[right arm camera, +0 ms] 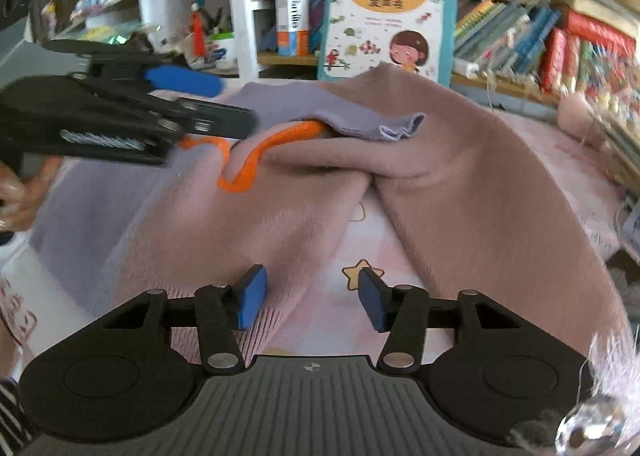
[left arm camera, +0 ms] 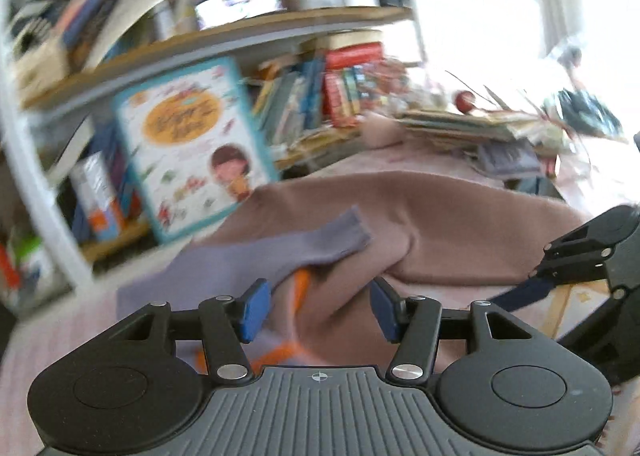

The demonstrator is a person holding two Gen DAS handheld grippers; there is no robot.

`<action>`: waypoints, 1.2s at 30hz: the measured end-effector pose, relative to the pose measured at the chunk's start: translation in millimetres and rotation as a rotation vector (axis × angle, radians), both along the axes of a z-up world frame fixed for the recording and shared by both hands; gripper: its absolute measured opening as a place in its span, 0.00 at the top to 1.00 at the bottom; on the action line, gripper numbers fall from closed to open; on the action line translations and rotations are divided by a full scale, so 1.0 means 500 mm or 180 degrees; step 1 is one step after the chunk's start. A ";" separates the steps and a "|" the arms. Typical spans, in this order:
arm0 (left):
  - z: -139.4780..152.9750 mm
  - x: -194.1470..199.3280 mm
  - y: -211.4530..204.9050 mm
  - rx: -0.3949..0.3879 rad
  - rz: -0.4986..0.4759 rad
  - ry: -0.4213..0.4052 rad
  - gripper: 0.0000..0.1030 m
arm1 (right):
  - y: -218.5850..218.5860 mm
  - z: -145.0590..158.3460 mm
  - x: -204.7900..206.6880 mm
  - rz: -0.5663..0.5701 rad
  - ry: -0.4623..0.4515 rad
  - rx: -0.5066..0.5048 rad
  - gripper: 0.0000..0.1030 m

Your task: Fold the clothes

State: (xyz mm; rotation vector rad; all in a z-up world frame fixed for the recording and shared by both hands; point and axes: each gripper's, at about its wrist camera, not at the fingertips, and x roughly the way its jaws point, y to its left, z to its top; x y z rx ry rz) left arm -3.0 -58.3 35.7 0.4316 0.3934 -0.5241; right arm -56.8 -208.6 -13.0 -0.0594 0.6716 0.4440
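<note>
**Left wrist view: both tools spread wide over the pink garment**

Left wrist view shows the left hand-held gripper (left arm camera: 316, 310) with its blue pads wide apart, holding nothing; rumpled cloth lies just beyond and between them. That cloth is the pink garment (left arm camera: 440, 223), spread far and right, with a lilac sleeve (left arm camera: 280, 252) folded across its left part and an orange trim (left arm camera: 302, 284) showing underneath.

Right wrist view has the right hand-held gripper (right arm camera: 310, 298) also wide and empty, over the pink patterned surface (right arm camera: 360, 240) in a gap between two parts of the garment. A children's book (right arm camera: 390, 11) stands on the bookshelf (right arm camera: 520, 83) at the far side.
</note>
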 end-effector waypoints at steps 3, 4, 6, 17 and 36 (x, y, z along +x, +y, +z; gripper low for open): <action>-0.004 0.031 -0.051 0.0217 -0.0108 -0.0090 0.46 | -0.010 -0.002 -0.001 -0.0018 0.0130 0.0209 0.71; -0.008 0.044 -0.065 0.0274 -0.0145 -0.0083 0.46 | -0.006 -0.002 -0.006 -0.0022 0.0104 0.0186 0.72; -0.021 0.073 -0.092 0.0386 -0.0215 -0.0033 0.46 | 0.003 -0.003 -0.016 -0.0032 0.0053 0.0140 0.74; -0.041 0.159 -0.094 0.0106 -0.0098 0.0177 0.96 | 0.002 -0.012 -0.034 -0.0107 -0.0123 0.0213 0.75; 0.094 0.207 0.579 0.0008 0.2529 -0.0257 0.96 | 0.008 -0.010 -0.035 -0.0133 -0.0105 0.0196 0.74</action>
